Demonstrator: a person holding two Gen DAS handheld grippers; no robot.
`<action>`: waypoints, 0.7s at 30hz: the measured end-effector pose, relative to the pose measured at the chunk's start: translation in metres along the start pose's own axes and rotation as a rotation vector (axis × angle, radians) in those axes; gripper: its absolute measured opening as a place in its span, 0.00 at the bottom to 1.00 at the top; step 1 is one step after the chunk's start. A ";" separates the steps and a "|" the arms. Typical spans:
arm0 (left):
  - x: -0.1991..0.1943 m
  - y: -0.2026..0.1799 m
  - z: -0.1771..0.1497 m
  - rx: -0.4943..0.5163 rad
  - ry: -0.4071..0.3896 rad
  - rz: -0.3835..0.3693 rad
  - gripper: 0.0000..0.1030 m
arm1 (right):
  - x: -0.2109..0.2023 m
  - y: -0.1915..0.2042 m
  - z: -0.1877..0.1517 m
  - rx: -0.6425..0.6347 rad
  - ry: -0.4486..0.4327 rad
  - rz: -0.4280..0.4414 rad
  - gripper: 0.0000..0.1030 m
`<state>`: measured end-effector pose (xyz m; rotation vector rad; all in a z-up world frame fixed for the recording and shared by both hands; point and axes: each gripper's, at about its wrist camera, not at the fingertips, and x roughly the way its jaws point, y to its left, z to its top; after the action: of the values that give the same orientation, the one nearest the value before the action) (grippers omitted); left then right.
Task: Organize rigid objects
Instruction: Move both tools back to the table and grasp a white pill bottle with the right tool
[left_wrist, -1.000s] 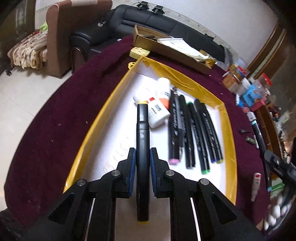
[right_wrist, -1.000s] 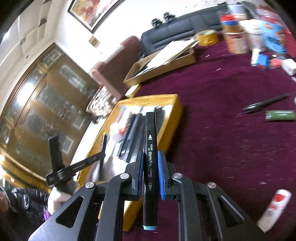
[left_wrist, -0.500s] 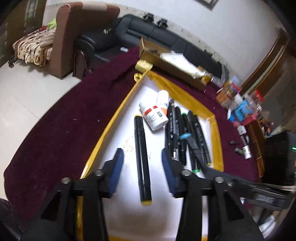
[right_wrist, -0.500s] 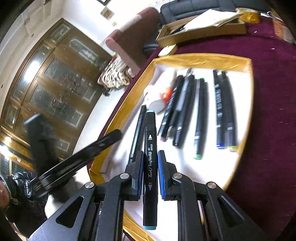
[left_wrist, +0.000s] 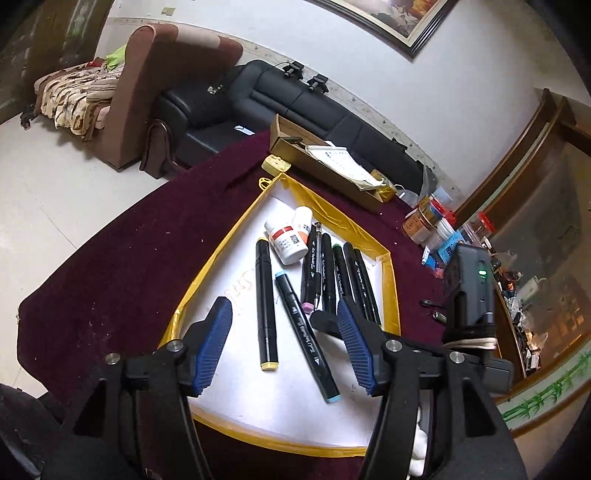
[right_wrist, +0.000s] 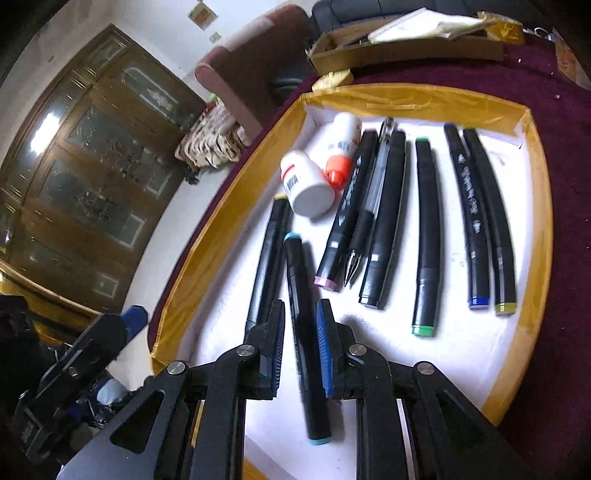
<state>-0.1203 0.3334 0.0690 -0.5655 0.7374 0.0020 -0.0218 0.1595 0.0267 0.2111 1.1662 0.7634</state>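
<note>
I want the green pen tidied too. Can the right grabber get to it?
Probably yes, once it lets go. The right gripper is around the blue-capped marker now. The green-capped marker lies just right of it in the tray, uncovered, with gaps on both sides.

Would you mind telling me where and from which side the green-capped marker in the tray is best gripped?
Grip the green-capped marker at mid-barrel, coming straight down from above with the fingers across its width. It lies flat on the tray floor, and open floor shows on both sides, wider toward the blue-capped marker, so both fingers should fit.
</note>
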 end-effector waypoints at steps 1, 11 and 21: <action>0.001 0.000 -0.001 -0.002 0.002 0.000 0.59 | -0.007 -0.001 -0.001 -0.006 -0.018 -0.001 0.21; 0.004 -0.029 -0.015 0.035 0.033 -0.043 0.59 | -0.098 -0.054 -0.037 0.034 -0.224 -0.032 0.25; 0.010 -0.094 -0.039 0.186 0.090 -0.147 0.61 | -0.230 -0.211 -0.050 0.281 -0.443 -0.353 0.28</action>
<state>-0.1191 0.2326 0.0851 -0.4430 0.7724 -0.2271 -0.0167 -0.1539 0.0679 0.3759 0.8498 0.2209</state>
